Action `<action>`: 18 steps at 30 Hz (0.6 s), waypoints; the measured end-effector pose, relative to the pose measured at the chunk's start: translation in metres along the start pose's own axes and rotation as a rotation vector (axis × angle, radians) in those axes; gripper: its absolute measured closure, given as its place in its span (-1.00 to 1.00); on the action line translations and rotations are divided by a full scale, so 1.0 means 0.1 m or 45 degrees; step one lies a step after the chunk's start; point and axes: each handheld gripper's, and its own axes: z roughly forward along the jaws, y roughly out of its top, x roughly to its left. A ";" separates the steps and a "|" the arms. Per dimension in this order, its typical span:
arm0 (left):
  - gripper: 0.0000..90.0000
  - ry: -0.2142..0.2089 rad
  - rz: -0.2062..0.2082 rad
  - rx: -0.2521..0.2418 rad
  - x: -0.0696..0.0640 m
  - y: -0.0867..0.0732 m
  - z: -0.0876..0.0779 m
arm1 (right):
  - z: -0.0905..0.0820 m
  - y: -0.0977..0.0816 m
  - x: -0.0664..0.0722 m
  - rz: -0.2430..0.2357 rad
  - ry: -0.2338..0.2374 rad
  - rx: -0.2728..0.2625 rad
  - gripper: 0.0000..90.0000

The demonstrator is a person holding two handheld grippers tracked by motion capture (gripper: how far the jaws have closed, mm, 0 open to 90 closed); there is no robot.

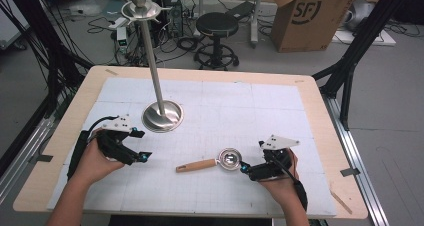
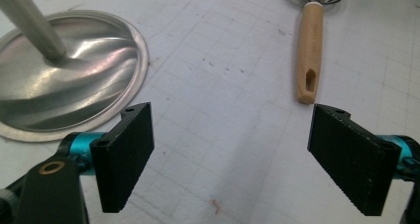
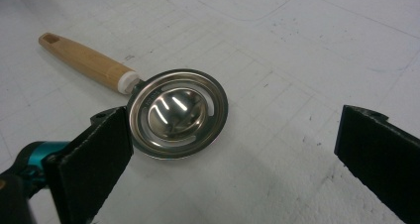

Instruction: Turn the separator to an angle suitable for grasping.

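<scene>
A metal ladle with a wooden handle (image 1: 197, 165) lies on the white gridded mat (image 1: 240, 111); its round bowl (image 1: 230, 159) points right. My right gripper (image 1: 252, 156) stands open just right of the bowl. In the right gripper view the bowl (image 3: 178, 112) lies by the left jaw, and the right gripper (image 3: 235, 120) holds nothing. My left gripper (image 1: 142, 145) is open at the mat's left, empty, near the stand's round base (image 1: 162, 116). The left gripper (image 2: 232, 120) faces bare mat, with the handle (image 2: 310, 50) ahead at right and the base (image 2: 64, 75) at left.
The stand's tall pole rises to a hook crown (image 1: 141, 8) above the table's back left. The wooden table rim (image 1: 322, 111) borders the mat. Beyond the table stand a black stool (image 1: 216, 26), a cardboard box (image 1: 310, 16) and floor cables. Black frame posts flank both sides.
</scene>
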 end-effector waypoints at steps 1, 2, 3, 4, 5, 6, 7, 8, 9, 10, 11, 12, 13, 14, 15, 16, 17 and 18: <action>-0.61 0.000 0.000 0.000 0.00 0.00 0.00 | 0.00 0.00 0.00 0.001 0.001 0.002 -1.00; -0.62 0.002 -0.004 -0.004 0.01 -0.01 -0.01 | 0.00 0.00 0.00 0.000 0.001 0.001 -1.00; -0.64 0.002 -0.014 -0.012 0.04 -0.03 -0.01 | 0.00 0.00 0.00 0.004 0.002 0.001 -1.00; -0.67 0.008 -0.019 -0.015 0.06 -0.05 -0.01 | 0.00 0.00 0.00 0.007 0.002 -0.001 -1.00; -0.70 0.013 -0.030 -0.022 0.07 -0.06 -0.01 | 0.00 0.00 -0.01 0.007 0.001 -0.002 -1.00; -0.73 0.013 -0.030 -0.022 0.07 -0.06 -0.01 | -0.01 0.00 -0.01 0.006 0.002 -0.004 -1.00; -0.76 0.011 -0.037 -0.032 0.08 -0.07 -0.01 | -0.01 0.00 -0.01 0.015 0.004 -0.006 -1.00; -0.78 0.014 -0.042 -0.051 0.10 -0.07 -0.02 | -0.02 0.01 -0.01 0.009 0.002 -0.009 -1.00; -0.81 0.014 -0.042 -0.051 0.10 -0.07 -0.02 | -0.02 0.01 -0.01 0.013 0.003 -0.011 -1.00; -0.81 0.017 -0.043 -0.071 0.10 -0.07 -0.03 | -0.02 0.01 -0.01 0.013 0.003 -0.011 -1.00; -0.86 0.009 -0.047 -0.099 0.10 -0.07 -0.05 | -0.02 0.02 0.00 0.015 0.008 -0.012 -1.00; -0.87 0.009 -0.047 -0.099 0.10 -0.07 -0.05 | -0.02 0.02 0.00 0.015 0.008 -0.012 -1.00; -0.87 0.009 -0.045 -0.108 0.10 -0.07 -0.06 | -0.01 0.03 0.00 0.010 0.007 -0.009 -1.00; -0.92 0.011 -0.044 -0.120 0.10 -0.07 -0.06 | 0.00 0.03 0.00 0.004 0.008 -0.007 -1.00; -0.96 0.019 -0.039 -0.125 0.10 -0.08 -0.06 | 0.00 0.03 0.01 0.006 0.010 -0.003 -1.00; -0.96 0.018 -0.042 -0.131 0.10 -0.08 -0.06 | 0.01 0.03 0.01 0.005 0.011 0.002 -1.00; -0.96 0.016 -0.036 -0.132 0.10 -0.09 -0.07 | 0.01 0.03 0.01 0.005 0.011 0.002 -1.00; -0.96 0.018 -0.039 -0.133 0.10 -0.09 -0.07 | 0.02 0.04 0.01 0.008 0.012 0.003 -1.00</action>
